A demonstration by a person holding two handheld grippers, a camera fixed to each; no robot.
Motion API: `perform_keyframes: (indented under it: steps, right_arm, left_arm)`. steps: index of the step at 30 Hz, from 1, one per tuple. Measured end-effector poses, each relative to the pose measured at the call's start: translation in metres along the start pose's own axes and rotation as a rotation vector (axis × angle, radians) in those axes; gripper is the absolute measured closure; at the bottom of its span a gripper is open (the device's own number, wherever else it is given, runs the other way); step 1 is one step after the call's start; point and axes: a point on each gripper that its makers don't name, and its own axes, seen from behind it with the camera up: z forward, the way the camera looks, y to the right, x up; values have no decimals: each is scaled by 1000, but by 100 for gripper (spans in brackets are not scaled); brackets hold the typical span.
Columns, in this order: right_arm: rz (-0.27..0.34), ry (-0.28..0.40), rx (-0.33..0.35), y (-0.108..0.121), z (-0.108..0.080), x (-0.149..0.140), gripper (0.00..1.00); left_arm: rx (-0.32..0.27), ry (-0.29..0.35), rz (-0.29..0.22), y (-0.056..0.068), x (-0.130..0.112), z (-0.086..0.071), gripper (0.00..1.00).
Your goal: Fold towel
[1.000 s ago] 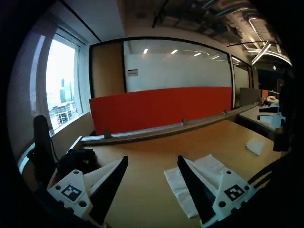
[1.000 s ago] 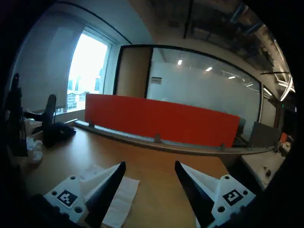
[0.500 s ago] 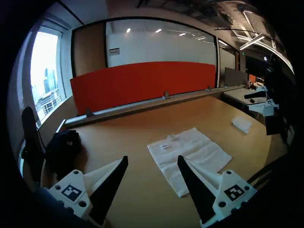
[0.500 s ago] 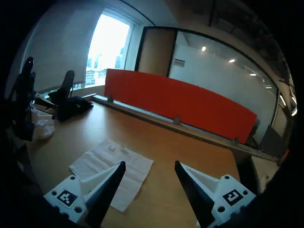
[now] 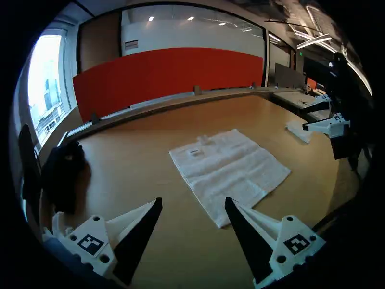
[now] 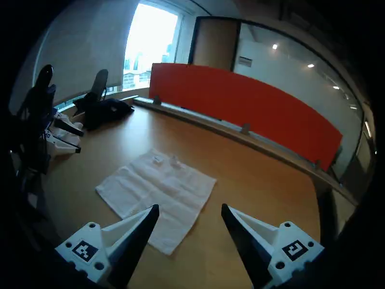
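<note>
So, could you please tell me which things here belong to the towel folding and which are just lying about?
For the job:
towel, flat on the table
left gripper, open
right gripper, open

Lying about:
dark bundle near the window
small white cloth
red screen

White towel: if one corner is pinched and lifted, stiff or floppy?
Likely floppy: the white towel lies flat and thin on the wooden desk, so a lifted corner should drape. Probably light for its size. Pushed, it may bunch rather than slide.
</note>
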Motion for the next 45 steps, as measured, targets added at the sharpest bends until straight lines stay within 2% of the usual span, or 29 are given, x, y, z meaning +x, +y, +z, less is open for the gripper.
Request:
perform_keyframes:
  steps: [13, 20, 27, 35, 45]
  right_arm:
    - [-8, -134, 76, -25, 32, -65, 0]
    - [-25, -202, 115, -35, 44, -97, 0]
    - [-26, -254, 136, -40, 51, -118, 1]
    - [-22, -294, 153, -41, 55, -133, 4]
    - [-13, -327, 185, -44, 57, -146, 19]
  left_arm:
    - [-76, -127, 17, 25, -53, 44, 3]
    - [-109, -185, 24, 36, -73, 60, 3]
    - [-145, -232, 15, 46, -87, 70, 4]
    - [-162, -288, 18, 51, -101, 78, 6]
    - [-154, -310, 54, 52, -104, 81, 17]
